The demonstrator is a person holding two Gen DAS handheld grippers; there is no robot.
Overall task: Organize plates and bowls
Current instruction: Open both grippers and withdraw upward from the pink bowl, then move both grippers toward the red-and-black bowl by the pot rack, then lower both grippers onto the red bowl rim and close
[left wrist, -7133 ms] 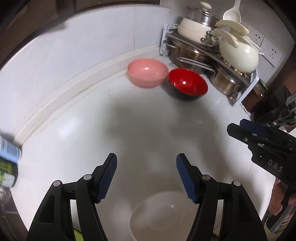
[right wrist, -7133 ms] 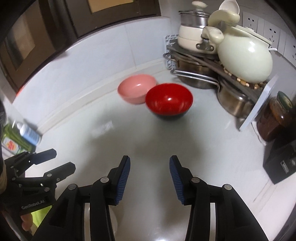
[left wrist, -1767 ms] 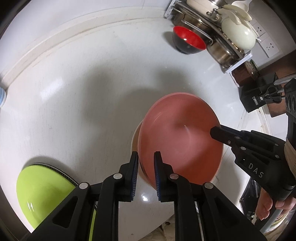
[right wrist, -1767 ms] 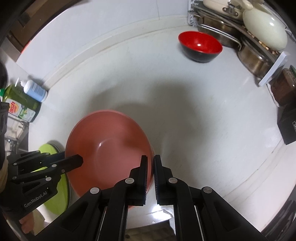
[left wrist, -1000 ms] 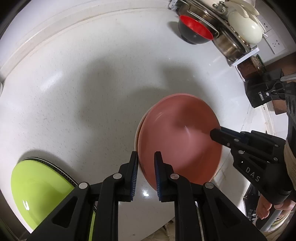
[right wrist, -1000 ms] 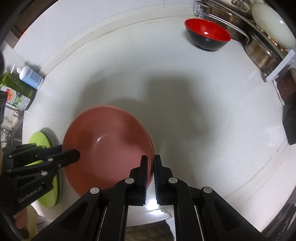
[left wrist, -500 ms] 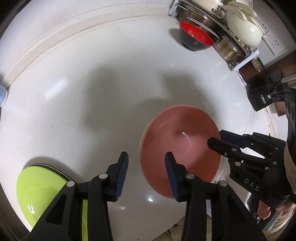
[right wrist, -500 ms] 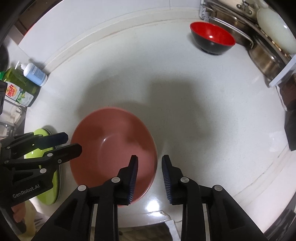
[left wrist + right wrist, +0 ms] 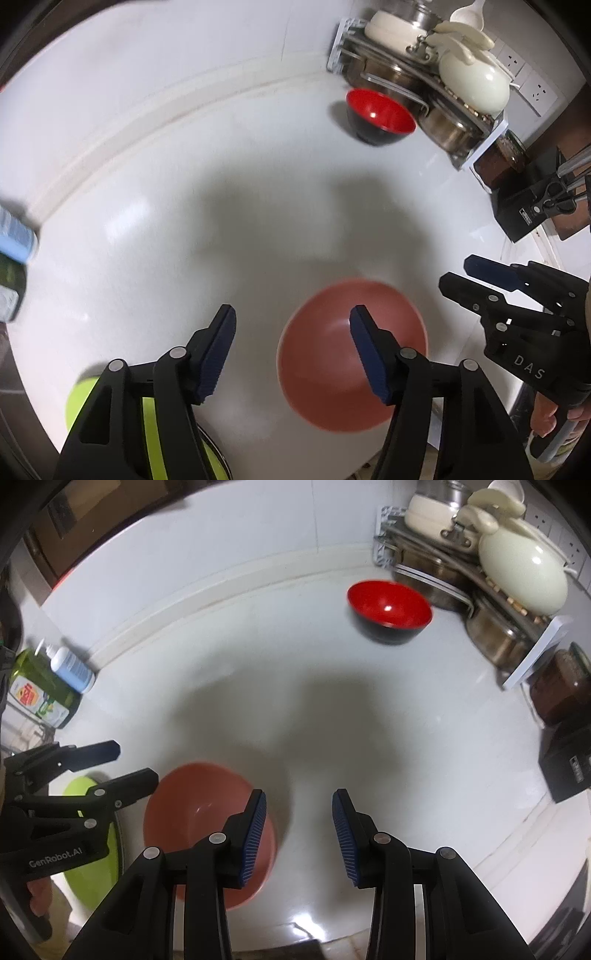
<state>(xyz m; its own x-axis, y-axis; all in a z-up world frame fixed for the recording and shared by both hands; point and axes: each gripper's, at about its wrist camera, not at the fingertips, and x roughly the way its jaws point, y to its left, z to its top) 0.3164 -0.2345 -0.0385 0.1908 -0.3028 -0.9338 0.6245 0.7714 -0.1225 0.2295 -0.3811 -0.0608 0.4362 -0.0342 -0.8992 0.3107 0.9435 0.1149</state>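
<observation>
With both jaws spread empty, left gripper (image 9: 291, 341) and right gripper (image 9: 299, 832) flank pink bowl (image 9: 199, 812) near counter edge (image 9: 480, 860).

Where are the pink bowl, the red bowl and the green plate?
pink bowl (image 9: 195, 805): right wrist view, inner bottom.
red bowl (image 9: 388, 603): right wrist view, red inside.
green plate (image 9: 92, 880): right wrist view, bare face below the left gripper.

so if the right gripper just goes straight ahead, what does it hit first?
Likely bare counter: the open right gripper points at it, with the pink bowl off to its left. The red bowl lies farther on; depth is unclear.
</observation>
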